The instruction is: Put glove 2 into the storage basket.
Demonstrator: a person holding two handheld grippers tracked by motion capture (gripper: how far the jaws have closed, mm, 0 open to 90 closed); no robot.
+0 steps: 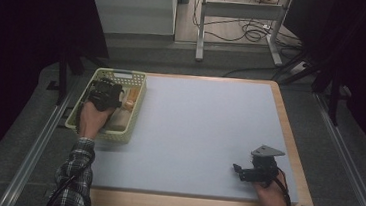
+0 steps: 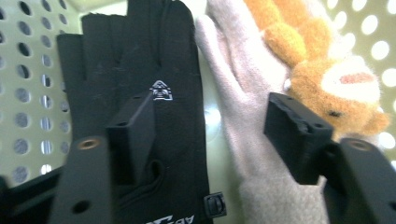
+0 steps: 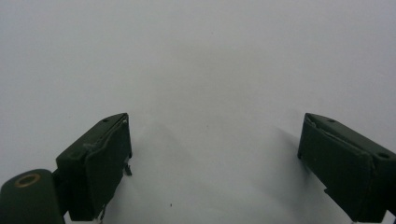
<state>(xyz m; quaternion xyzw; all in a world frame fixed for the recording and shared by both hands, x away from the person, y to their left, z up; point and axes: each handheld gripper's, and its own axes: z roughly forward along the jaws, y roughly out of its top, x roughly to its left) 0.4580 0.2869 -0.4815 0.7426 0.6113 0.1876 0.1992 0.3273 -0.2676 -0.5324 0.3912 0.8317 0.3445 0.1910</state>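
A pale green perforated basket (image 1: 135, 110) stands at the table's left edge. Inside it lie a black fingerless glove (image 2: 154, 60), a beige glove (image 2: 243, 107) and an orange plush toy (image 2: 322, 70). My left gripper (image 1: 104, 93) reaches down into the basket; in the left gripper view it (image 2: 210, 133) is open, one jaw over the black glove, the other over the beige glove beside the toy, with nothing held. My right gripper (image 1: 242, 172) rests low over the blue-grey mat near the front right; in the right gripper view it (image 3: 215, 154) stands wide open over bare mat.
A blue-grey mat (image 1: 203, 130) covers the wooden table (image 1: 294, 158). Beyond the far edge stand a white cabinet (image 1: 131, 8) and a metal frame with cables (image 1: 247, 31) on the floor. Dark curtains flank both sides.
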